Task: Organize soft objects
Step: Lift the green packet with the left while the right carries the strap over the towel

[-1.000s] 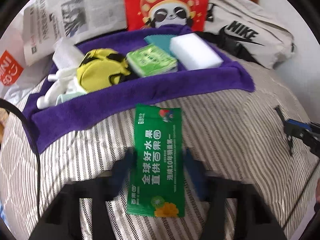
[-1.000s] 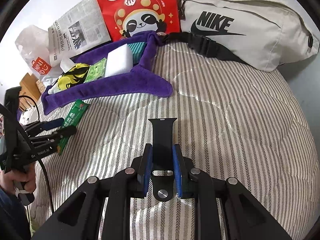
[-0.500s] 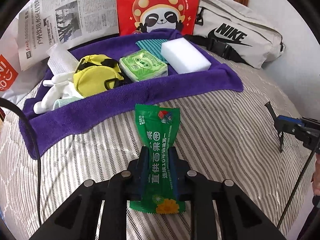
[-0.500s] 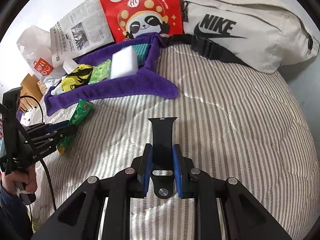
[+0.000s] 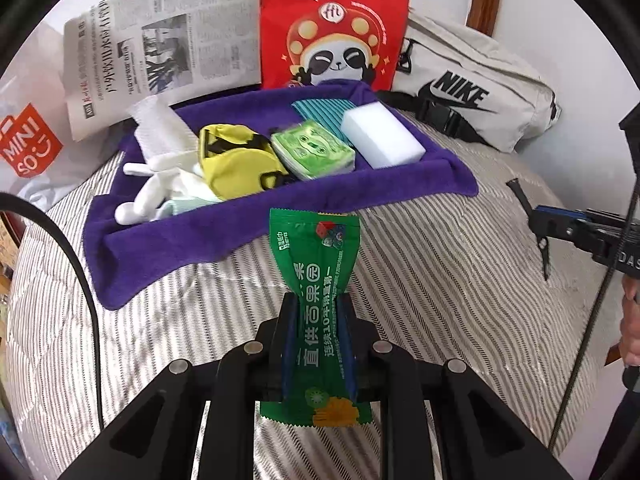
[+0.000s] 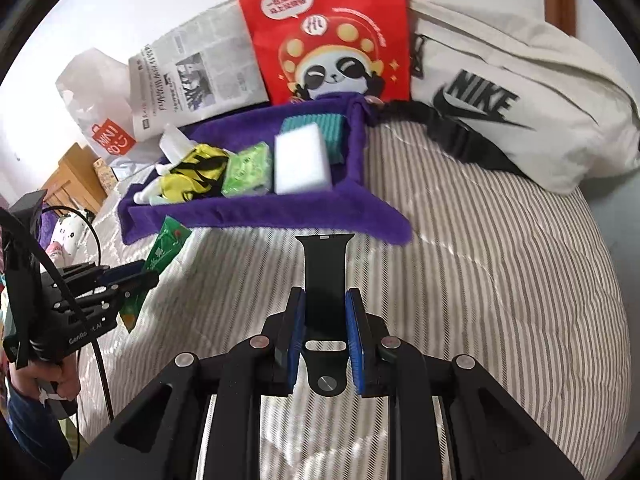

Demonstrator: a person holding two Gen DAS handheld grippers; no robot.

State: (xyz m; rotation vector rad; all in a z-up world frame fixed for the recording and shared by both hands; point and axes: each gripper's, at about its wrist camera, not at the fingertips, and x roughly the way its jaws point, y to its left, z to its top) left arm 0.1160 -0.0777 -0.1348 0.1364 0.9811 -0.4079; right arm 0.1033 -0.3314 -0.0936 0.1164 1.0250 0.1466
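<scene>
The left claw (image 5: 318, 320) is clamped on a green wet-wipe packet (image 5: 316, 300), whose top reaches toward 12 o'clock at the near edge of the purple towel tray (image 5: 200, 236). The right claw (image 6: 325, 320) pinches a black watch strap (image 6: 325, 276) above the striped bed (image 6: 480, 280), the tray lying at its 11 o'clock.

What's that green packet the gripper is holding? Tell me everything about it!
The green packet is a flat, shiny plastic wrapper with crimped zigzag ends, white Chinese writing, and fruit pictures at its near end. The left gripper is shut on its middle, squeezing it narrow there. It points toward the purple towel, its far end over the towel's near edge, above the striped bedcover. Whether it touches the towel is unclear.
</scene>
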